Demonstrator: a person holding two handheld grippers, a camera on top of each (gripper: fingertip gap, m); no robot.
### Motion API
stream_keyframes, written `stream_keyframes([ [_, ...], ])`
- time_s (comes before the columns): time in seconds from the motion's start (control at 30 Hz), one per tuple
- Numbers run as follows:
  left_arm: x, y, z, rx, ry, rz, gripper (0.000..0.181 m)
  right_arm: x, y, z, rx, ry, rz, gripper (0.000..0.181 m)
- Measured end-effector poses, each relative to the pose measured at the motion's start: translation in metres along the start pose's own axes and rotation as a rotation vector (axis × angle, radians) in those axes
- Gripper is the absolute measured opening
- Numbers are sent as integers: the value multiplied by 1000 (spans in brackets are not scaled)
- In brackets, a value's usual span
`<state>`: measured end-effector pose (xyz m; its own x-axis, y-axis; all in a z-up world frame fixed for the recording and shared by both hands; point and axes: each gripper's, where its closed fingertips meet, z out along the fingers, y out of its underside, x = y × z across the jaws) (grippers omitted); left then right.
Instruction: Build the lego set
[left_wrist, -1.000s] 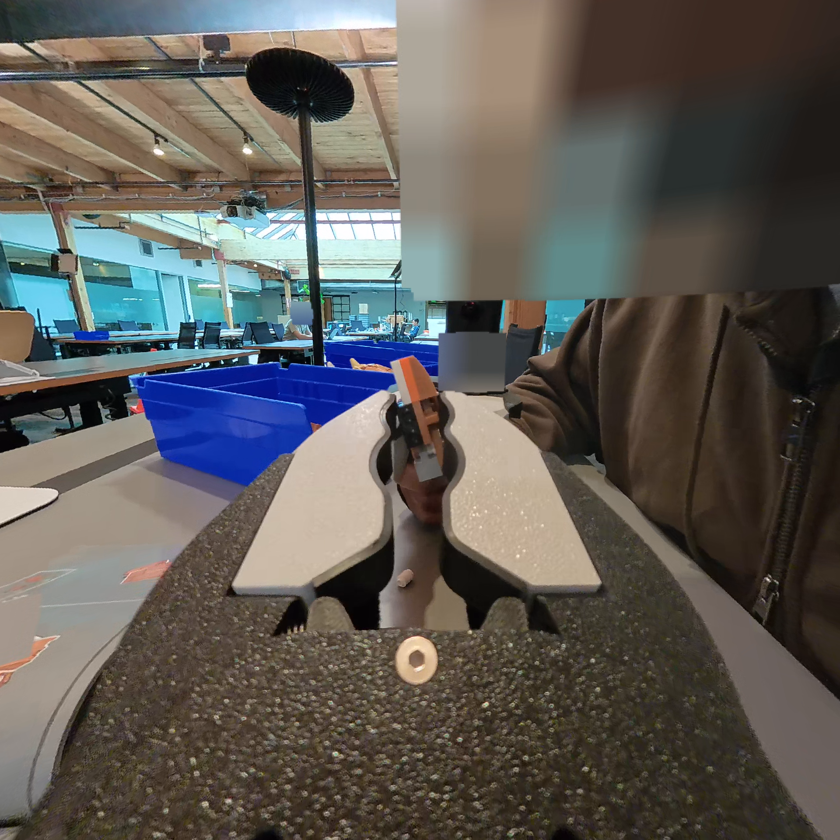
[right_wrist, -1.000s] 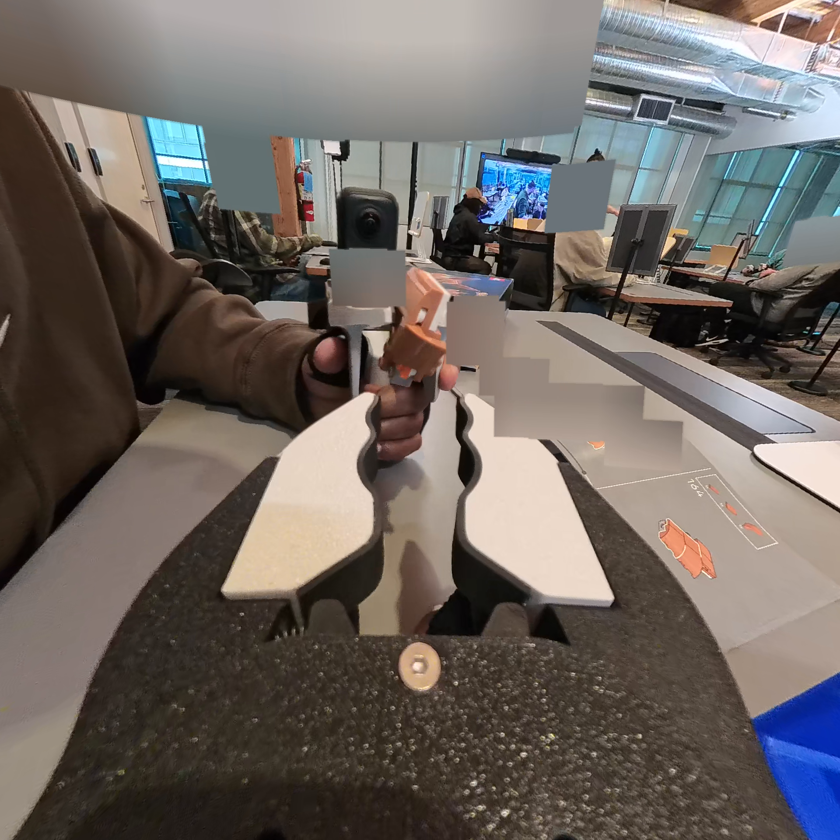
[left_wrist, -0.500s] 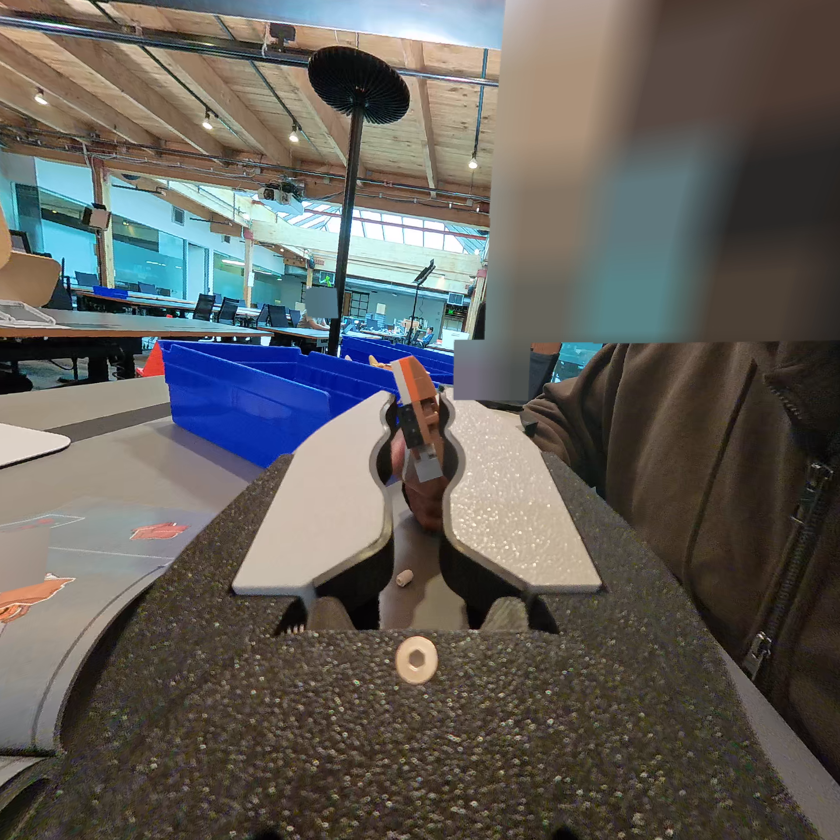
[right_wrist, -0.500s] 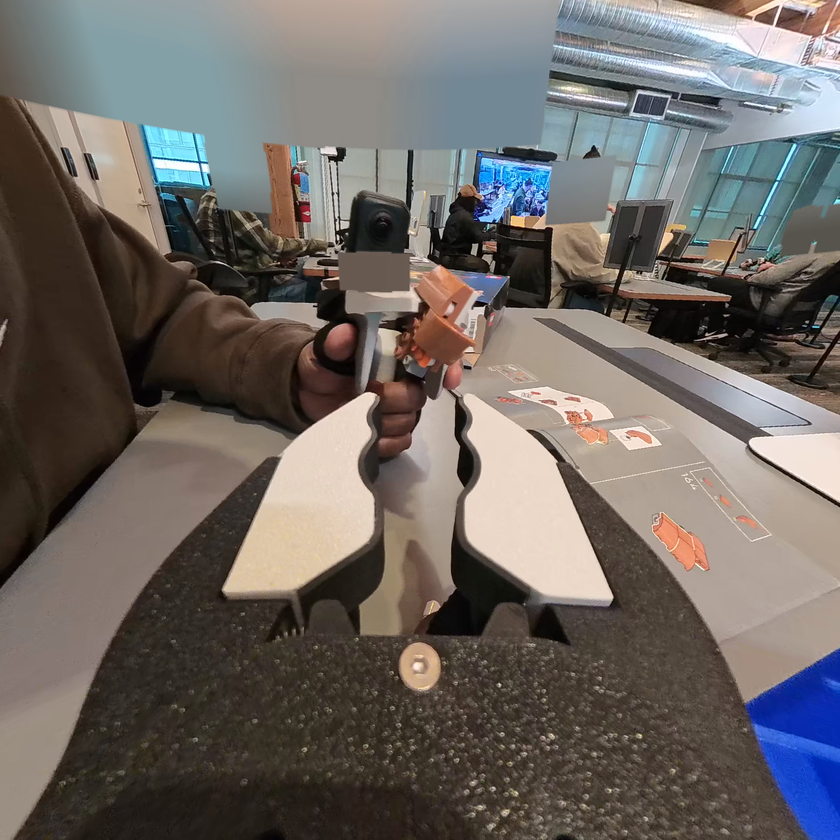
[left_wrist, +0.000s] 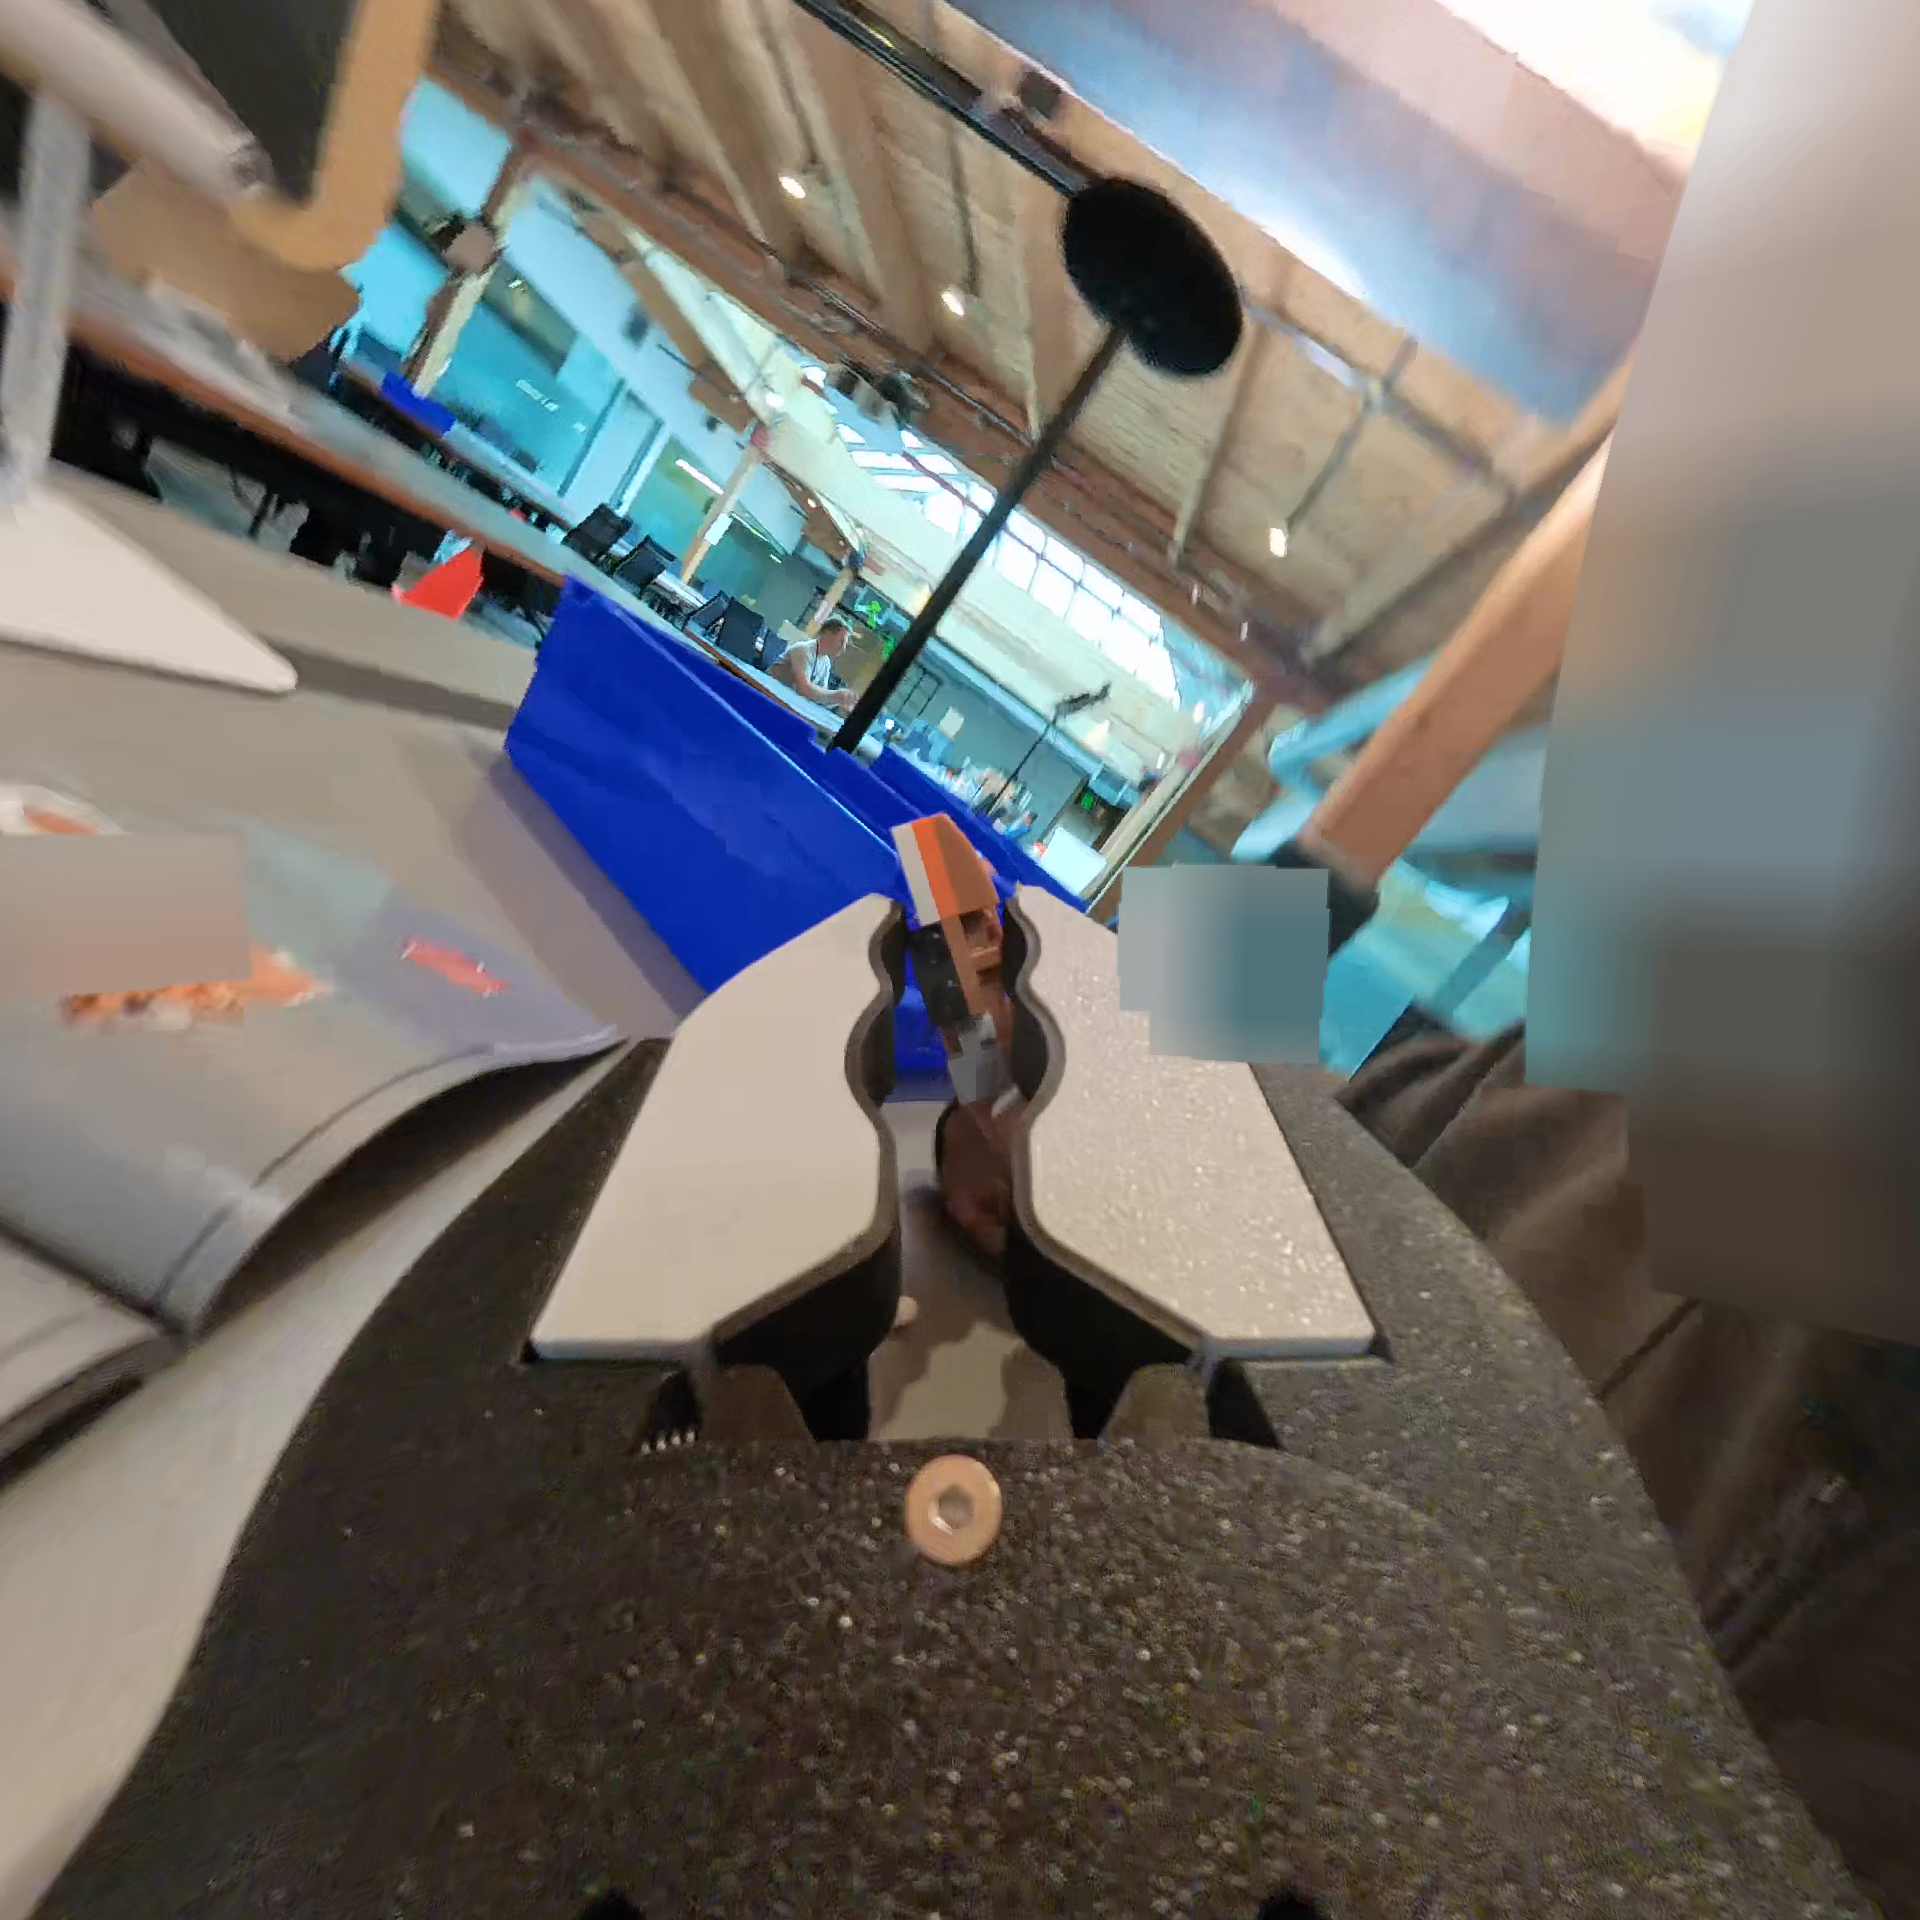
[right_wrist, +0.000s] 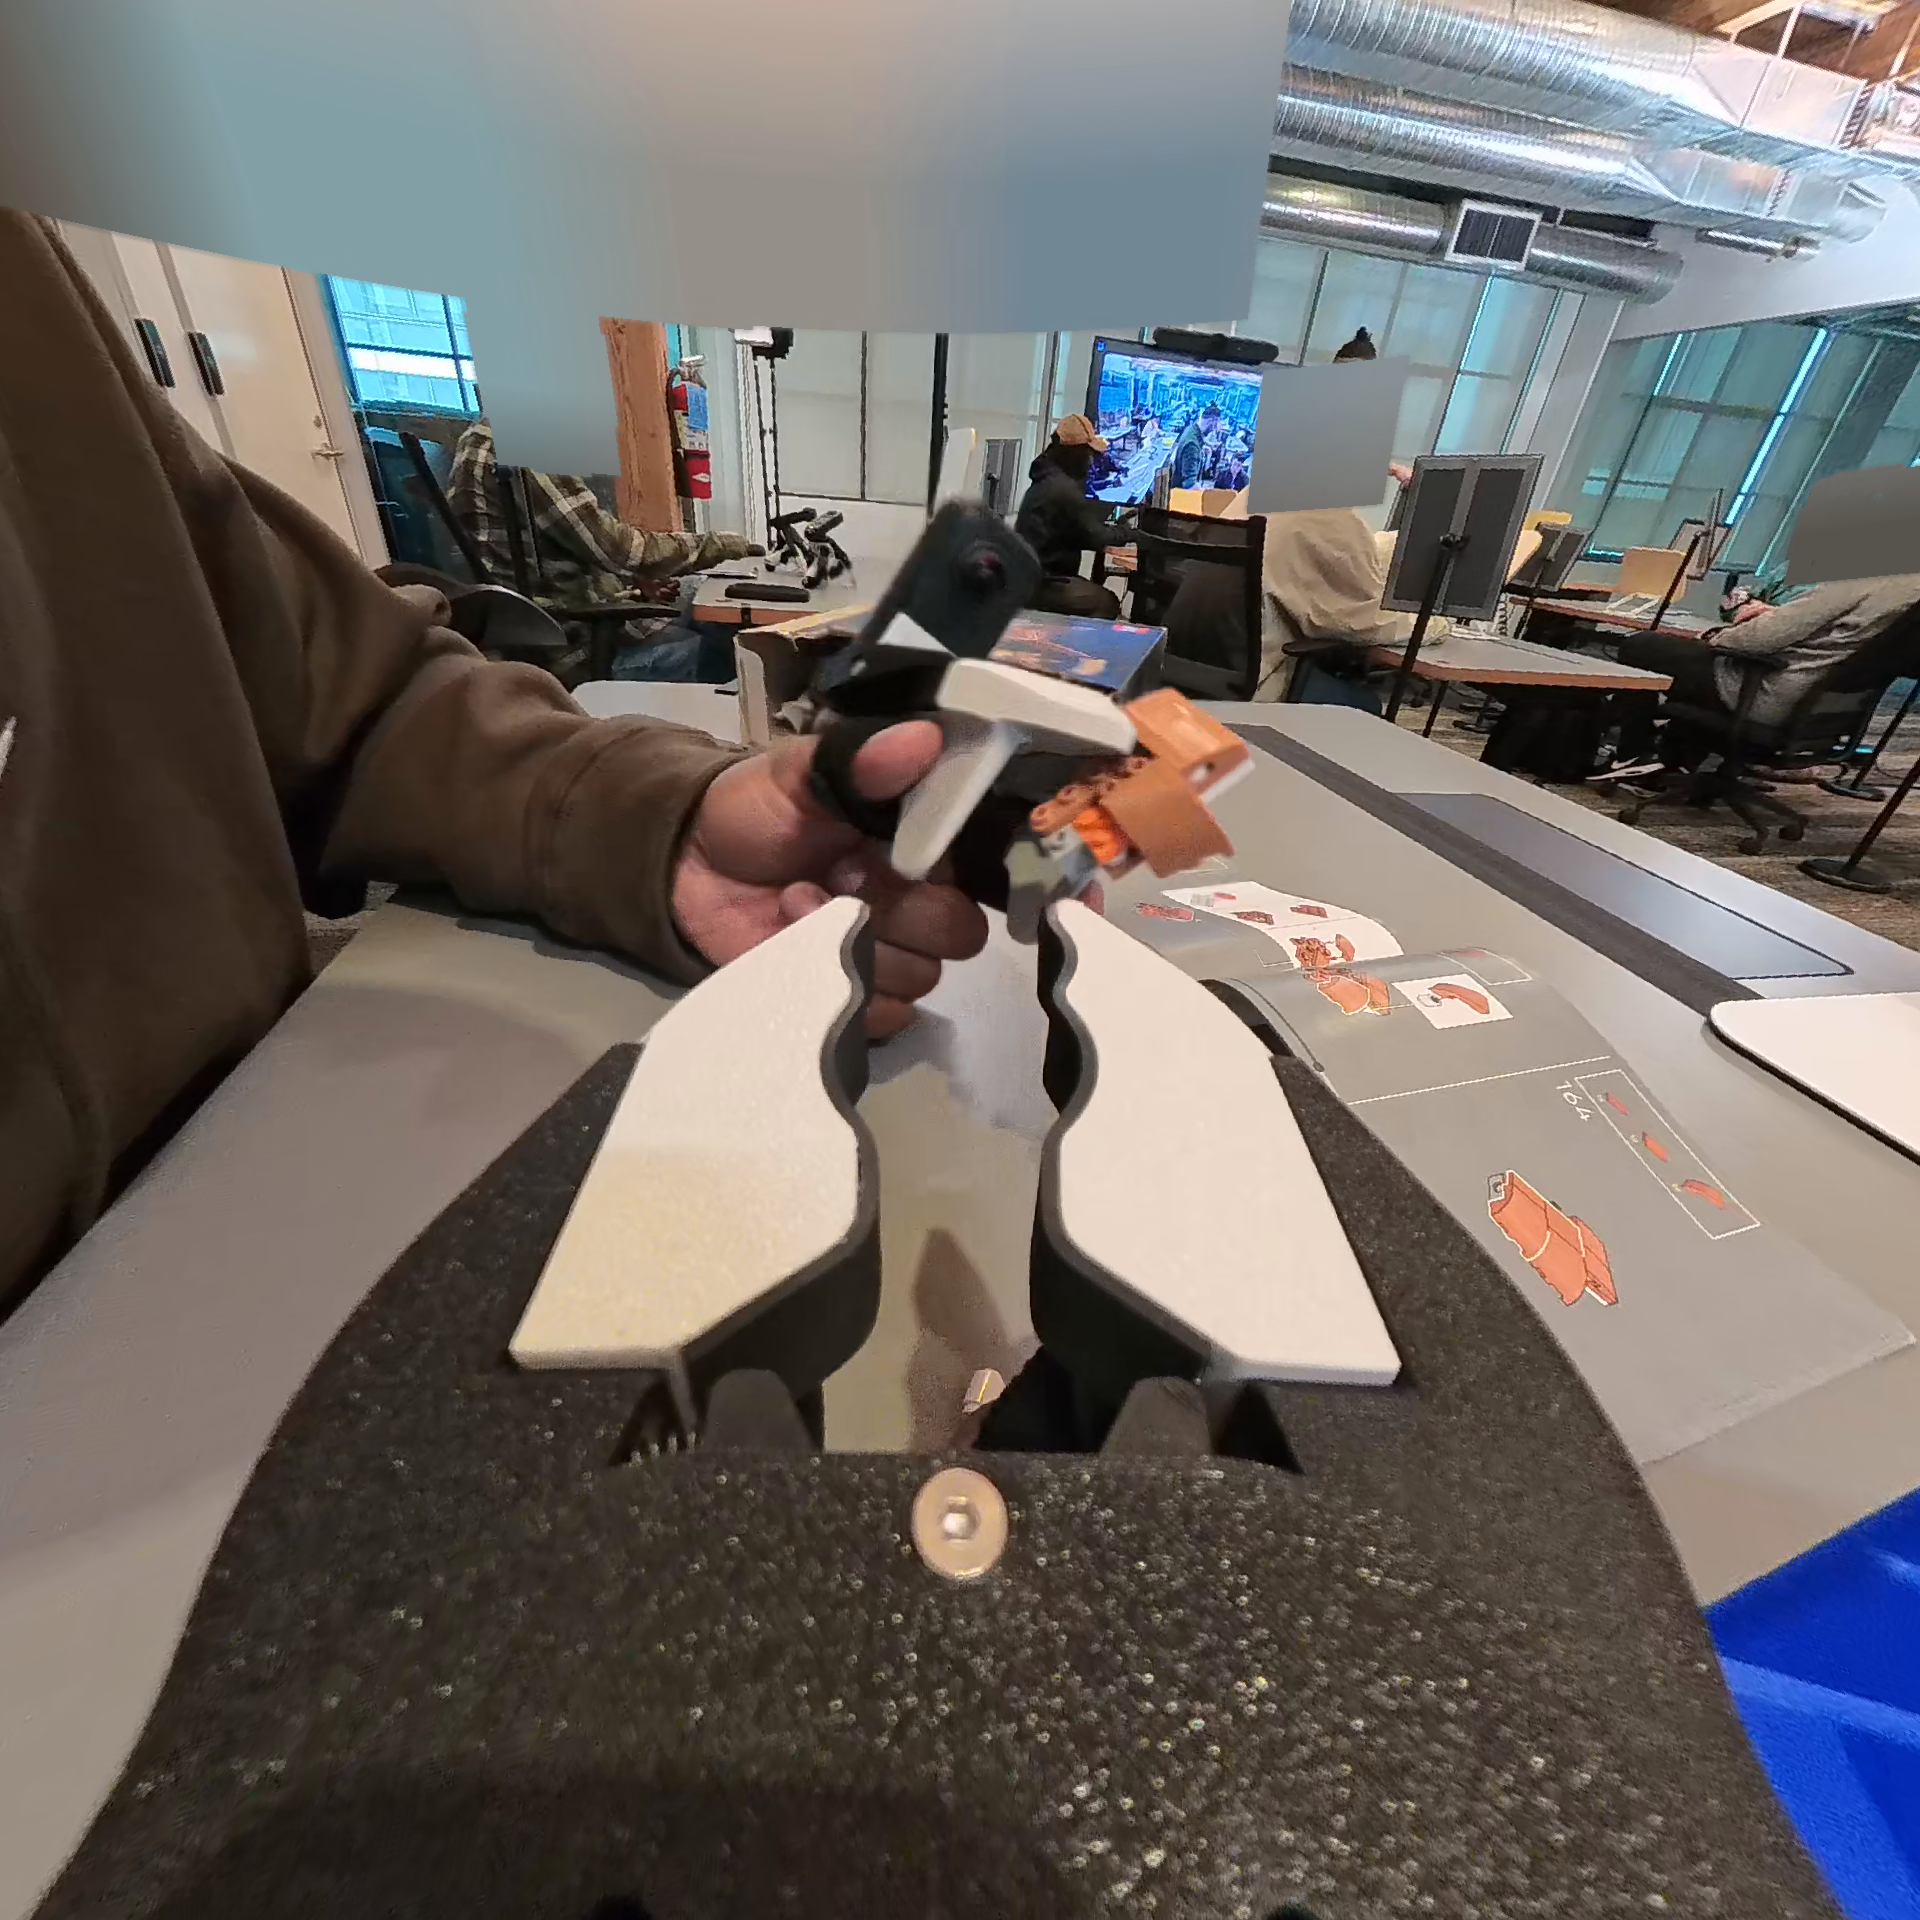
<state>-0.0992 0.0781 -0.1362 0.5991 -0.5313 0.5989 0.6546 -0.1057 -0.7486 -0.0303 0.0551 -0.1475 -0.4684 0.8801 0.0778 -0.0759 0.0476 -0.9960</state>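
Note:
My left gripper (left_wrist: 951, 920) is shut on a small lego assembly (left_wrist: 954, 935) of orange, white, black and grey pieces, held up off the table. The right wrist view shows that gripper (right_wrist: 1070, 790) in a person's hand (right_wrist: 779, 873), rolled to one side, with the orange assembly (right_wrist: 1158, 800) sticking out to the right. My right gripper (right_wrist: 956, 920) is open and empty, just below and in front of the assembly, not touching it. A tiny pale piece (right_wrist: 982, 1387) lies on the table between its fingers.
An open instruction booklet (right_wrist: 1455, 1101) lies on the grey table (right_wrist: 312, 1091) to the right; it also shows in the left wrist view (left_wrist: 312, 1039). Blue bins (left_wrist: 675, 800) stand behind. A blue bin corner (right_wrist: 1829, 1714) is near right. A white pad (right_wrist: 1849, 1060) lies far right. One gripper's finger ends stand about 8 cm off the other's.
The left gripper has rolled over sideways, turning the lego assembly to point right and a little lower. The right gripper has stayed open and nearly in place.

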Motion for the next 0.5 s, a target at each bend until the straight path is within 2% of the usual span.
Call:
stream_keyframes([
  [0.13,-29,-16,-14,171,-50,-421,17,1,1,0,-4,3,-6,29],
  [0.2,-43,-19,-24,260,-71,-573,18,2,1,0,-4,5,-2,29],
  [0.27,-47,-23,-29,303,-79,-618,17,2,1,0,-5,5,1,29],
  [0.5,-49,-23,-31,320,-97,-660,17,4,1,0,-7,6,6,29],
])
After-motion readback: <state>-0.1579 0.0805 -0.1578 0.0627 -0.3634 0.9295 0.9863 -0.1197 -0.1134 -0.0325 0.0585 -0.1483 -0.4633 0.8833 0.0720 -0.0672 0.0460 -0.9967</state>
